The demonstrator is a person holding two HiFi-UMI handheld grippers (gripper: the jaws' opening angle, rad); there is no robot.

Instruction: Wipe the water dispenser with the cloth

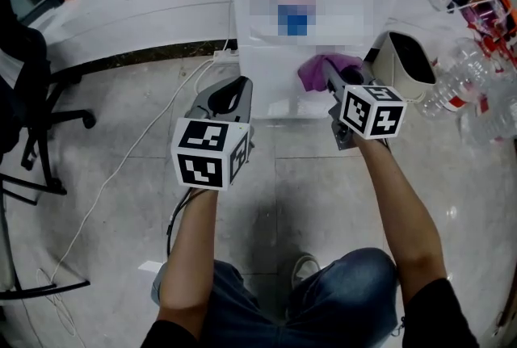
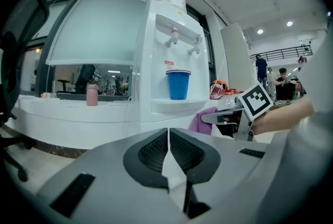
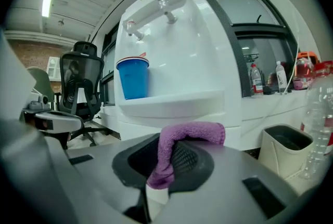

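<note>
From above, the right gripper (image 1: 335,80) carries a purple terry cloth (image 1: 317,70) just beside the tall white plastic water dispenser (image 1: 266,80). Left gripper view: the left gripper (image 2: 168,133) is pressed together with nothing in it (a blue plastic cup (image 2: 178,85) sits on the dispenser's ledge). Right gripper view: the jaws clamp the draped cloth.

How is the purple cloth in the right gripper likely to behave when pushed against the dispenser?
The purple terry cloth is probably floppy: it droops over the fingers of the right gripper instead of holding shape. It looks light, and may bunch or fold when pushed on the smooth front of the white plastic water dispenser.
</note>
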